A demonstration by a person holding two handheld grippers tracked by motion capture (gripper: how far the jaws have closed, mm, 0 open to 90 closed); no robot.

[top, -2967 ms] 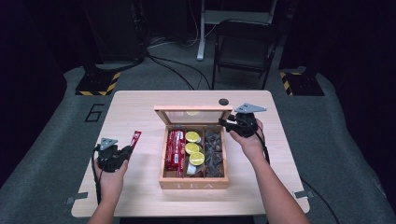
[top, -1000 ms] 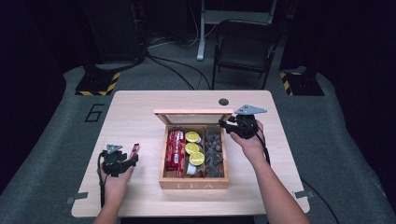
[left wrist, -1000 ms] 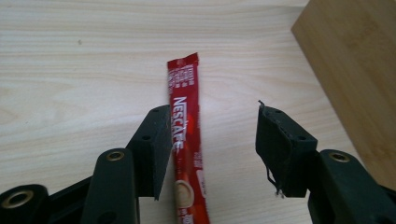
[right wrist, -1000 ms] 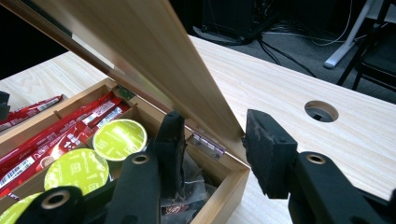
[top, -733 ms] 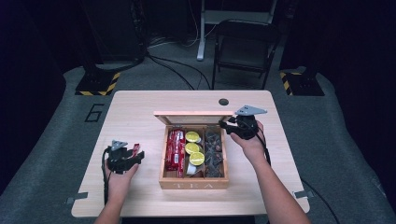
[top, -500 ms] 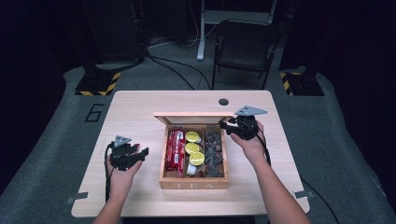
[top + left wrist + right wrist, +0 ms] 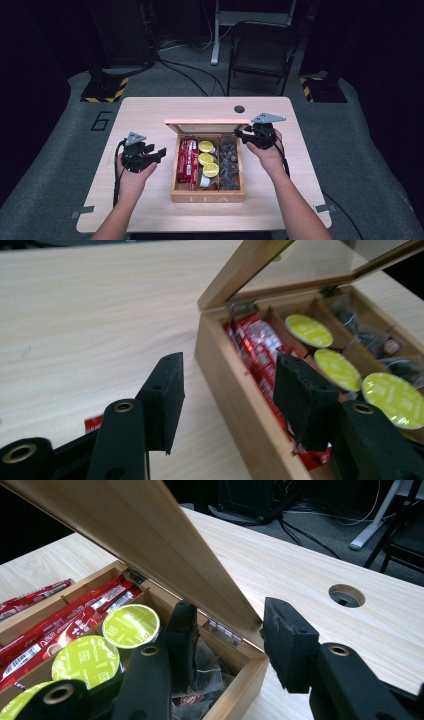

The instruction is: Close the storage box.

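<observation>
The desk (image 7: 150, 110) is carrying a wooden tea box (image 7: 207, 197) at its middle, and the box is standing open with its lid (image 7: 207, 122) tilting up at the back. The right claw (image 7: 240, 134) is propping that lid: its jaws are sitting either side of the lid's right end and seem to be pinching it. The left claw (image 7: 159, 151) is hovering just left of the box, pointing towards it, jaws standing about half open with bare desk showing between the pads. It is the nearer claw to the left compartment, where red packets (image 7: 187, 162) are lying with their long axis running front to back. A red scrap (image 7: 92, 422) is peeking out behind its left jaw; I cannot tell whether that is lying loose on the desk
</observation>
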